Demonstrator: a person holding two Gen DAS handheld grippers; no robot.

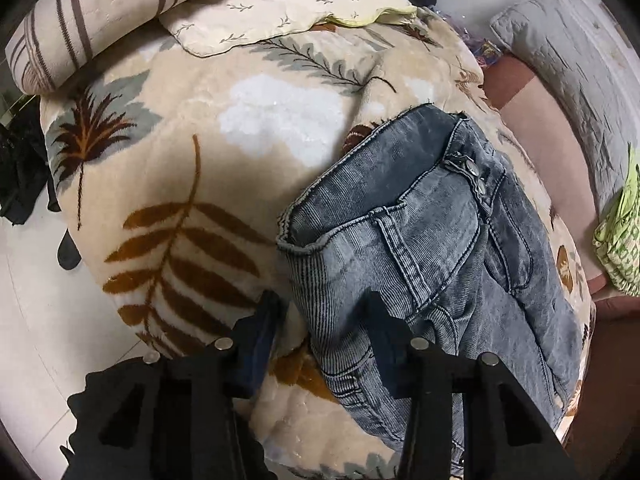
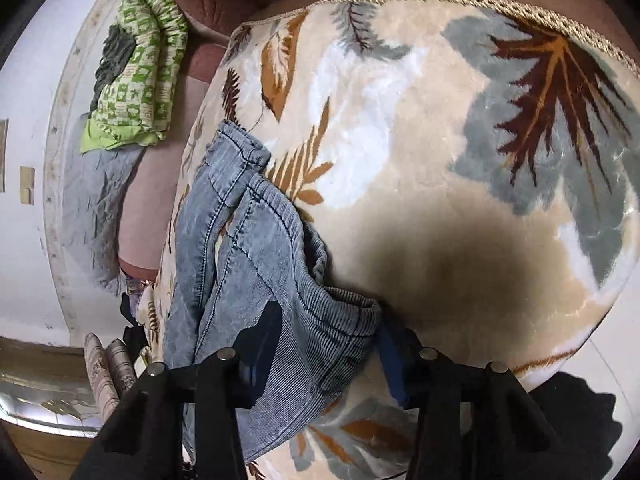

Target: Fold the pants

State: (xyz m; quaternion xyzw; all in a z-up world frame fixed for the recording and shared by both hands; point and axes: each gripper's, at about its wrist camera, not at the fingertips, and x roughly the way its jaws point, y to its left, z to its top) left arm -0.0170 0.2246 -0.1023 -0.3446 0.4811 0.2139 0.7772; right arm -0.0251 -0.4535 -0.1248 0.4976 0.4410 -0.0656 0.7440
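Note:
Grey-blue jeans lie folded on a leaf-patterned blanket, waistband and button on top. My left gripper is open, its fingers straddling the left folded edge of the jeans just above the cloth. The jeans also show in the right wrist view, lying on the blanket. My right gripper is open, its fingers either side of the near folded edge and frayed hem; it grips nothing.
A striped pillow and a cream pillow lie at the head of the bed. A green patterned quilt and a grey quilted cover lie beside the blanket. Dark clothes sit on the floor.

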